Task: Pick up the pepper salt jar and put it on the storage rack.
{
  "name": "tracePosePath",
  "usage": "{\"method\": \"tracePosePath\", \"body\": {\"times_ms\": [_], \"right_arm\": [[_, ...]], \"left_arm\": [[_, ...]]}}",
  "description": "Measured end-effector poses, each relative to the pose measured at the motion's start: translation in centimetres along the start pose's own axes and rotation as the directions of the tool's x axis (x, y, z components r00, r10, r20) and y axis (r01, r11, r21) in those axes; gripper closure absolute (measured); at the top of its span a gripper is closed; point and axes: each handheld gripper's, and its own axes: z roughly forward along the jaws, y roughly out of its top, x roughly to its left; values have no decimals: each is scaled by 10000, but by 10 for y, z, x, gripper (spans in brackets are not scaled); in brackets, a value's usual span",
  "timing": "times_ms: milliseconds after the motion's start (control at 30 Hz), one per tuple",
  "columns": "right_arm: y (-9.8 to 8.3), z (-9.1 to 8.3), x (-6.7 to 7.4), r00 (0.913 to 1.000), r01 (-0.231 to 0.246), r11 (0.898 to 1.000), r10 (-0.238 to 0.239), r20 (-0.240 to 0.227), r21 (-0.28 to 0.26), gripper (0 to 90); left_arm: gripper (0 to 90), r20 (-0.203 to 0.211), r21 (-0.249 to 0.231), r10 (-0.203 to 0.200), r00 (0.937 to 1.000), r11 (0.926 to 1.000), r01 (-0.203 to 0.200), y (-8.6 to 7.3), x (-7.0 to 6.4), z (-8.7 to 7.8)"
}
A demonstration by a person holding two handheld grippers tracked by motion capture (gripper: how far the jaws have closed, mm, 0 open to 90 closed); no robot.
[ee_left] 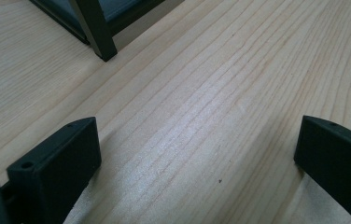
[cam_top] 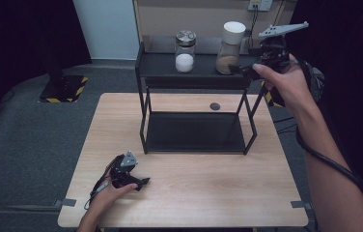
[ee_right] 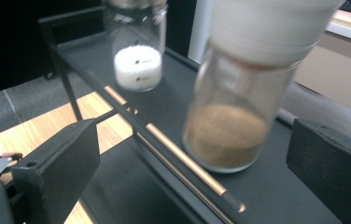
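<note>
jar lids cut off at the top edge of the right gripper view, and the brown jar (ee_right: 232,107) is blurred there. left tool (cam_top: 138,184) rests low on the table (cam_top: 194,193) near its front left, jaws wide apart with bare wood between them; a rack leg (ee_left: 96,32) sits just ahead. black rack (cam_top: 194,125) stands mid table. on its top shelf, white-powder jar (cam_top: 185,52) left, brown jar right. right tool (cam_top: 240,70) held at shelf height, jaws wide, brown jar between them, not touching.
</note>
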Motion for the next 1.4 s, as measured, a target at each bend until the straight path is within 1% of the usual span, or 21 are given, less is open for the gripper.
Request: {"method": "tracePosePath", "body": {"times_ms": [100,200,333,400,433,500,567,733,900,1033,1133,1200,1300,1400], "right_arm": [[-10,-2,8,9999,57,9999,-58,-87,-108,33],[-16,-2,14,9997,116,9999,-117,-219,-48,30],[-25,0,22,9994,159,9998,-156,-304,72,27],[-30,2,27,9993,223,9995,-216,-312,224,25],[-32,3,30,9992,277,9992,-269,-303,272,25],[-40,5,33,9992,216,9992,-205,-337,345,25],[-48,8,38,9993,251,9986,-237,-304,462,25],[-70,13,44,9996,97,9980,-81,-257,626,25],[-92,16,46,9995,-203,9977,218,-233,644,25],[-106,18,49,9993,-288,9969,303,-201,729,25],[-118,18,52,9991,-382,9971,393,-162,654,25],[-126,19,56,9996,-282,9976,285,-44,635,28],[-141,21,56,9982,-539,9968,554,-250,584,24],[-156,24,59,9977,-595,9961,614,-279,658,26]], "left_arm": [[0,-2,-3,-6,10000,10000,6,0,0,0],[0,-1,-1,-3,10000,10000,3,0,0,0],[0,4,5,3,10000,10000,-3,0,0,0],[0,4,2,-1,10000,10000,1,0,0,0],[0,5,-5,-9,10000,10000,9,0,0,0],[0,4,-6,-12,10000,10000,12,0,0,0],[0,2,4,-1,10000,10000,1,0,0,0],[0,1,3,-2,10000,10000,2,0,0,0],[0,2,47,29,10000,10000,-29,1,0,0],[0,-1,44,29,10000,10000,-29,1,0,0],[0,-4,34,23,10000,10000,-23,0,0,0],[0,-19,29,16,10000,10000,-16,0,0,0],[0,-40,24,11,10000,10000,-10,0,-1,-1],[0,-41,24,8,10000,10000,-8,0,-1,-1]]}}
